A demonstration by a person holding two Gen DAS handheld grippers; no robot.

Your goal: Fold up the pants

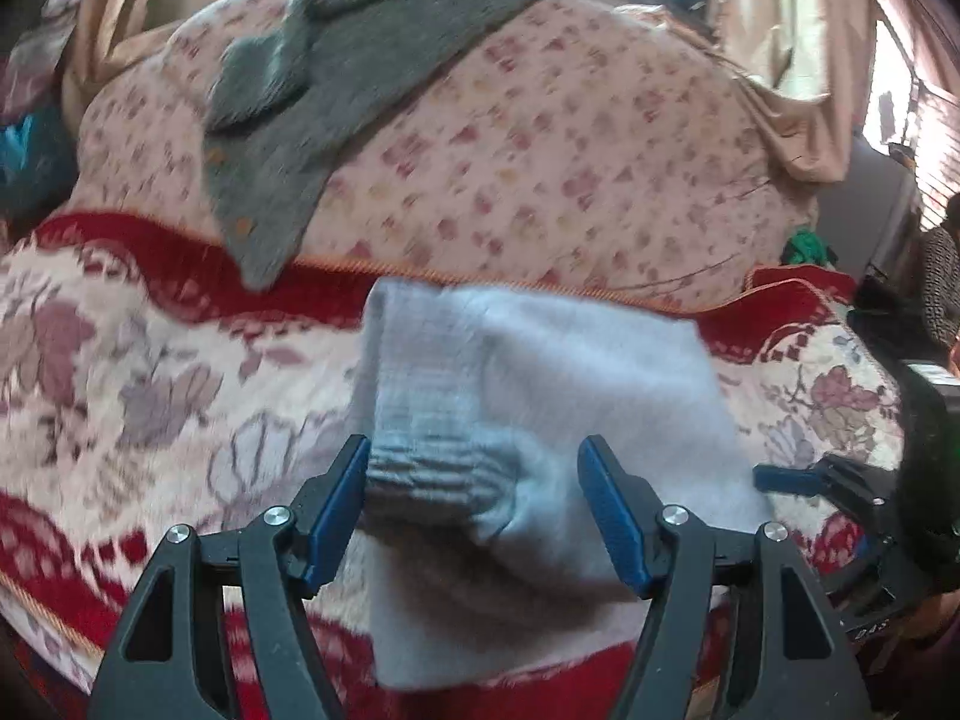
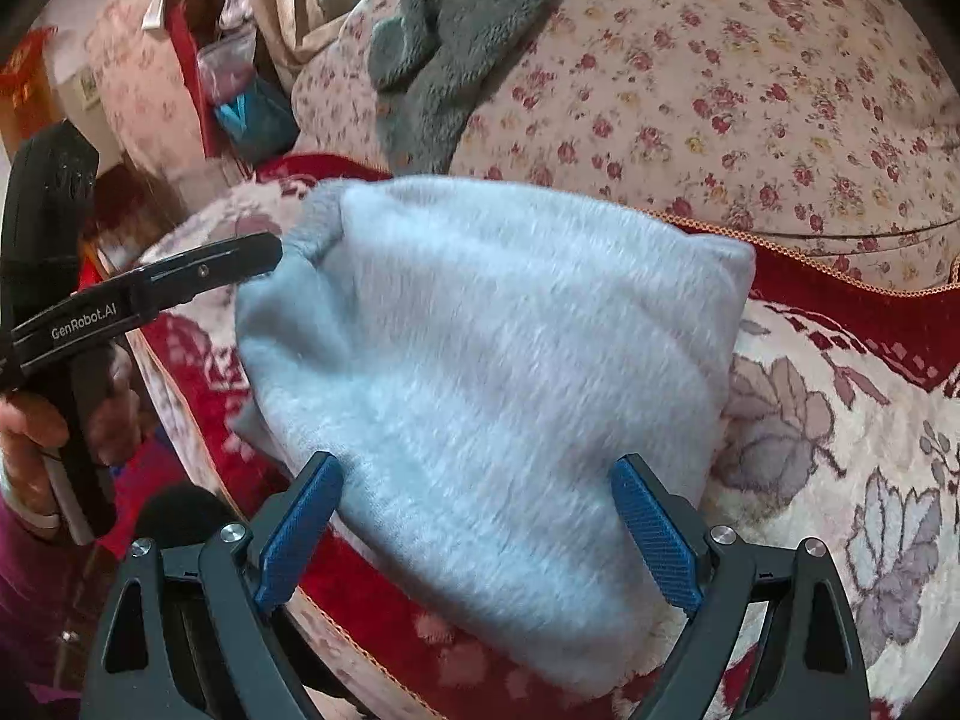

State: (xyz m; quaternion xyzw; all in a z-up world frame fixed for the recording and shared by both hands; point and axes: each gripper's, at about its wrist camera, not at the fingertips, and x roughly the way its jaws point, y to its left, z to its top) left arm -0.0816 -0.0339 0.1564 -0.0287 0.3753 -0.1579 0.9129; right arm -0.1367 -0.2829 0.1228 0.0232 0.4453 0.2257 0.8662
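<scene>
The light grey fleece pants (image 2: 480,360) lie folded into a compact bundle on the red and cream floral blanket (image 2: 840,450). In the left wrist view the bundle (image 1: 540,420) shows its ribbed cuff (image 1: 420,474) between my fingers. My left gripper (image 1: 474,516) is open, its blue pads either side of the cuff. It also shows in the right wrist view (image 2: 264,252) at the bundle's far left corner. My right gripper (image 2: 477,528) is open over the bundle's near edge. Its tip shows in the left wrist view (image 1: 786,480).
A rose-print quilt (image 2: 720,90) is heaped behind the pants with a dark grey fleece garment (image 1: 360,72) draped on it. Curtains (image 1: 780,30) and a window lie beyond. Bags and clutter (image 2: 240,96) stand at the left. A person (image 1: 942,276) sits at the far right.
</scene>
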